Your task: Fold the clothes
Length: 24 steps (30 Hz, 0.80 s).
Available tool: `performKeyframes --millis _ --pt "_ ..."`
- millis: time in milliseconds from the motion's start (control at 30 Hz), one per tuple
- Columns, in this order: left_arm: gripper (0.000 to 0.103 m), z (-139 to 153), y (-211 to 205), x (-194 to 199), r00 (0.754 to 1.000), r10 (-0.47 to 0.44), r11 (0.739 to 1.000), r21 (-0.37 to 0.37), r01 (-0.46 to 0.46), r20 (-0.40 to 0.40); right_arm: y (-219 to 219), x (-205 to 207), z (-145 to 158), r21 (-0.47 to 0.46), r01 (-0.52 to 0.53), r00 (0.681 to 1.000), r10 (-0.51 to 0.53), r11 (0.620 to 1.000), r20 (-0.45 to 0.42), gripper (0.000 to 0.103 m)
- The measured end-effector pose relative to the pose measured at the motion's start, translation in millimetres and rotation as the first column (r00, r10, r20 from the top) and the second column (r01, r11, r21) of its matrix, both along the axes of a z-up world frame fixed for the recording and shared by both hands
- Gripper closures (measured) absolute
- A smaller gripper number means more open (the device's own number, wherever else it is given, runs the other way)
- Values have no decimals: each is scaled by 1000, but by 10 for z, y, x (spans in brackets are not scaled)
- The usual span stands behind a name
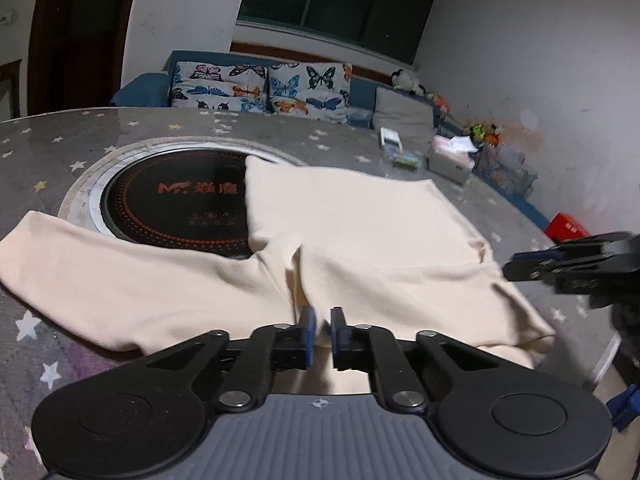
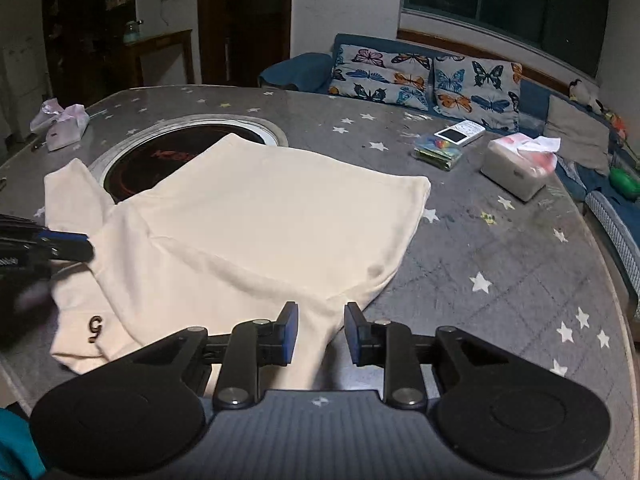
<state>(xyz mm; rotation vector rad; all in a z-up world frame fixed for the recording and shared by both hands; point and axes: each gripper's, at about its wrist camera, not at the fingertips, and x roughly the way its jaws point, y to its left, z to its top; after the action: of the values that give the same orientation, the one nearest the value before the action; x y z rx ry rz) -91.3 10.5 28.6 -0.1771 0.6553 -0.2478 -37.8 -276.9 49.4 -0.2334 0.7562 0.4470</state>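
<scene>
While the left gripper [image 1: 323, 330] sits with its jaws drawn narrow over the near hem of the cream garment [image 1: 360, 240], whether cloth is pinched there I cannot tell. To its right, the right gripper [image 2: 321, 330] stands wider, a ridge of fabric rising between its pads without contact. The garment lies ahead of both, partly folded, one sleeve [image 1: 100, 268] trailing left. I judge a fold is being set up; next, both must close on the hem. Beyond, the starred counter [image 2: 500, 272] holds an inset cooktop [image 1: 180, 204], a tissue box [image 2: 516, 168], and a butterfly-cushioned sofa [image 2: 420, 72] behind.
</scene>
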Motion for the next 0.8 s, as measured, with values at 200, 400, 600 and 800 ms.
performKeyframes --millis 200,400,600,800 --pt "101 88 30 -114 1000 28 999 27 -28 10 81 150 -84 -5 -56 998 56 998 2 78" --pt "91 123 32 -59 999 40 998 40 -40 -1 96 225 -140 -17 -75 997 75 997 2 77" --pt "79 57 -78 92 999 33 998 57 -33 -7 48 249 -176 -16 -59 998 59 998 -5 76" --pt "101 10 -102 72 1000 26 996 83 -25 -17 7 262 -190 -14 -53 999 53 998 -8 75"
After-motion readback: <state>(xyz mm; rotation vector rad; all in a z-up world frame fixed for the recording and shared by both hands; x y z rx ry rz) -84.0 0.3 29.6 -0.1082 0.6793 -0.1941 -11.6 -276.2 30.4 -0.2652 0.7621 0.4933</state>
